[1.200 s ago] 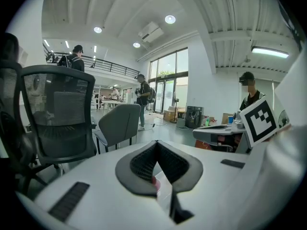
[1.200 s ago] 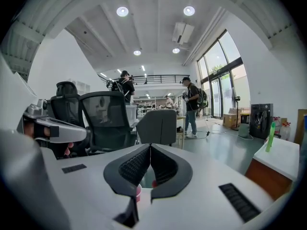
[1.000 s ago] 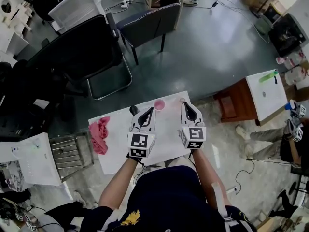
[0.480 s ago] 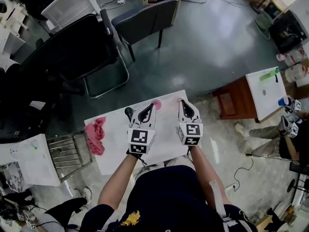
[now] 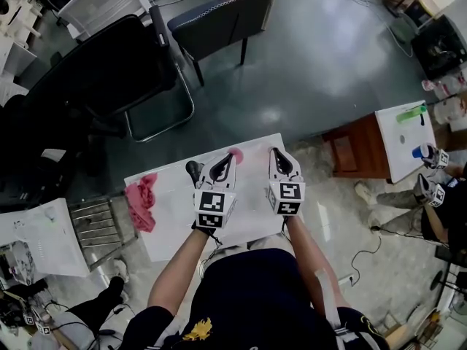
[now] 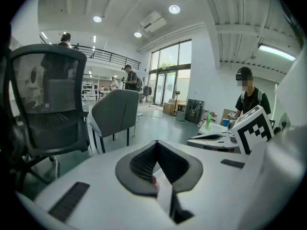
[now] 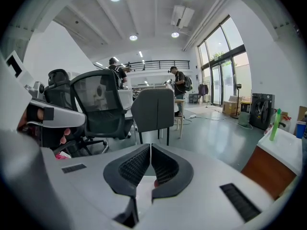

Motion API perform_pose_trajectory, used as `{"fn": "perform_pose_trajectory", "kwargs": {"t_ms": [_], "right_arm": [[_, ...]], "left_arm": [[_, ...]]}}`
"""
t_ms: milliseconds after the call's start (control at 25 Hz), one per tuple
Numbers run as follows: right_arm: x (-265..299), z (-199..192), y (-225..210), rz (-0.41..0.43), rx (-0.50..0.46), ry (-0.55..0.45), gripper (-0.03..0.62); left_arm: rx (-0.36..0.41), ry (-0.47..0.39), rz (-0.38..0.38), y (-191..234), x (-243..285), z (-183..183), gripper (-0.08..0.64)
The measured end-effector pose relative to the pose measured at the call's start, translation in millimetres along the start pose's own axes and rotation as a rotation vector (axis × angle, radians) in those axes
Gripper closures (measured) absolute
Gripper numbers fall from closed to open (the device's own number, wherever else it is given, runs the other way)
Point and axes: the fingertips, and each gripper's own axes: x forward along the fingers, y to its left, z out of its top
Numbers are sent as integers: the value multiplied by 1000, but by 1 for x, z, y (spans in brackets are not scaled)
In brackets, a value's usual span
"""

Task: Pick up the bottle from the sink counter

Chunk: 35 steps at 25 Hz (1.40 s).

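- Pink cloth lies crumpled at the left edge of a white surface
- Left gripper hovers over that surface, its fingers clenched tip to tip and holding nothing; a small dark object sits just beside it and a pink round thing lies right at its tips
- Right gripper is close alongside, fingers likewise clenched and empty
- Green bottle is on the white sink counter, well apart to the right of the right gripper's fingers, with open floor between; neither gripper touches it
- The slender bottle stands upright, long axis vertical, neck upward
- Room: glossy grey floor, a black mesh chair and a grey chair beyond the surface, tall windows, people standing in the background
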Motion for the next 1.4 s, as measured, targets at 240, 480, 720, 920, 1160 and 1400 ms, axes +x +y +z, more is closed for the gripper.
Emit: {"fn": "perform_pose_trajectory", "kwargs": {"t_ms": [240,480,720,920,1160,1400], "right_arm": [[12,-17,-7,-13,3,41,538],[26,-39,-8,-8,4,99,374],[37,-59,-7,-6,9,149,278],[49,-77,-9,-3,8,187,241],[64,-97,-9,-4,19,214,185],[76,-115,-9,13,26,261,158]], "left_arm": [[-8,20,3,0,7,-8,543],[-15,33,7,5,4,-15,541],[-33,48,25,14,4,-25,541],[-34,50,20,13,4,-25,541],[-28,55,0,11,10,-29,542],[-31,69,-22,7,20,-32,541]]}}
